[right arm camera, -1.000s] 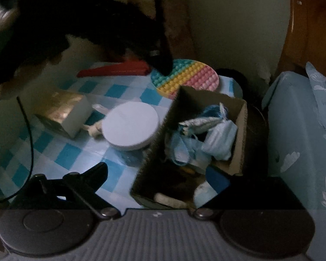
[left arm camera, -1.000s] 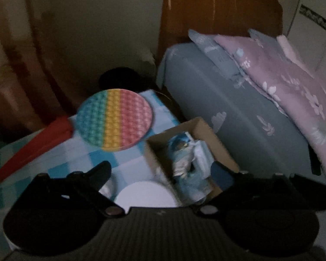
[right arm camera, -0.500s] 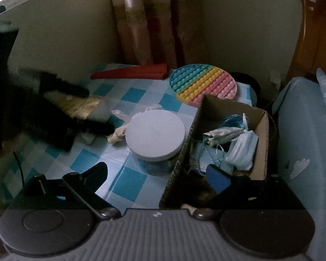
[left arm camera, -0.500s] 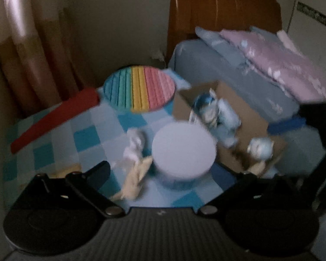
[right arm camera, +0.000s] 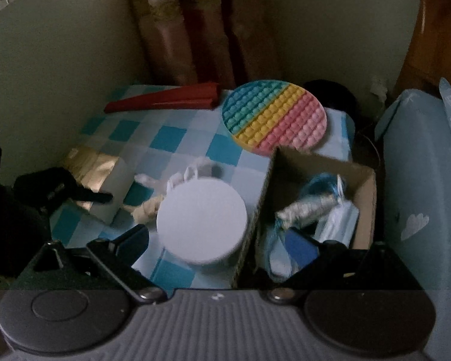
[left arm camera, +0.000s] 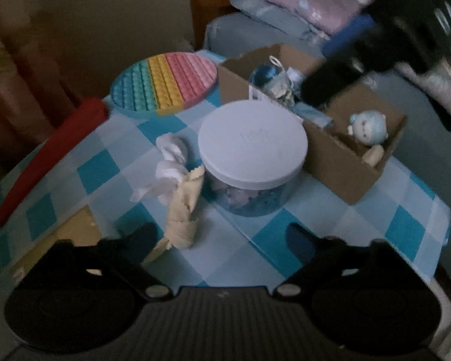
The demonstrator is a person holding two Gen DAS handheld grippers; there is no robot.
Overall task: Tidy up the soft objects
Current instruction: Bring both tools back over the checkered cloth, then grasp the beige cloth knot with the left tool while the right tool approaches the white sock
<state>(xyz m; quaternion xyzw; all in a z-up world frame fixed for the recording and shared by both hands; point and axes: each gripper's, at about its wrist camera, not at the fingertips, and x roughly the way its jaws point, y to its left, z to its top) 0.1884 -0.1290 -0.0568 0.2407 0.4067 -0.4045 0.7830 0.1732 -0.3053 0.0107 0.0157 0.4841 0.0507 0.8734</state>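
Note:
A knotted white and cream cloth [left arm camera: 177, 186] lies on the checkered table, left of a round white-lidded jar [left arm camera: 252, 147]; it also shows in the right wrist view [right arm camera: 153, 198]. A cardboard box [left arm camera: 339, 162] holds face masks, a blue ball and a small plush toy [left arm camera: 368, 128]. My left gripper [left arm camera: 222, 237] is open and empty, low over the table's near side, just short of the cloth. My right gripper [right arm camera: 219, 240] is open and empty above the jar [right arm camera: 201, 219] and the box [right arm camera: 363, 186]. It also shows in the left wrist view [left arm camera: 375, 42] over the box.
A rainbow pop-it disc [left arm camera: 165, 81] and a red folded fan [left arm camera: 51, 153] lie at the table's far side. A gold box [right arm camera: 96, 174] sits at the left edge. A bed with pillows [left arm camera: 300, 12] stands to the right, wall and curtain behind.
My left gripper pulled back and swung left from over the box to the table's near side, facing the cloth. My right gripper rose slightly over the jar and box.

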